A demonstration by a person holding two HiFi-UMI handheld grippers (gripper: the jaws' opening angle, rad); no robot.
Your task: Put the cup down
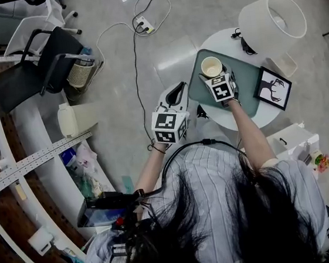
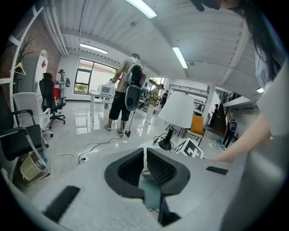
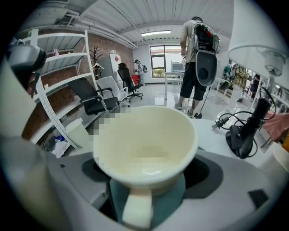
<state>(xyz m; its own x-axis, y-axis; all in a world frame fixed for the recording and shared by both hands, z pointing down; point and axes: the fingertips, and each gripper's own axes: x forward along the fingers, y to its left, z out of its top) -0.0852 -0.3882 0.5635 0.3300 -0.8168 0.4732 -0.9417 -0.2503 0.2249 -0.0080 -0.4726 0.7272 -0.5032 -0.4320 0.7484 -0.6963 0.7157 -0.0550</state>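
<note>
Cream ceramic cup [image 1: 211, 66] clamped upright in right gripper [image 1: 214, 76], handle toward camera, directly over teal rectangular tray [image 1: 245, 89] upper right; left gripper [image 2: 145, 166] pinched together, empty, lower left.

Left hand-held gripper [image 1: 176, 93] close to torso, jaws together; right hand-held gripper [image 1: 217, 77] outstretched, jaws clasping cream ceramic cup [image 1: 211, 66]

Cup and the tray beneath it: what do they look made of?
Cup: probably glazed ceramic. It is cream and smooth, with a thick rim and handle and a soft glint inside, though hard plastic can't be ruled out.
Tray: matte plastic or coated metal, by the look. It is an even teal-green with rounded corners and shows no shine. The pictures leave it open which.
</note>
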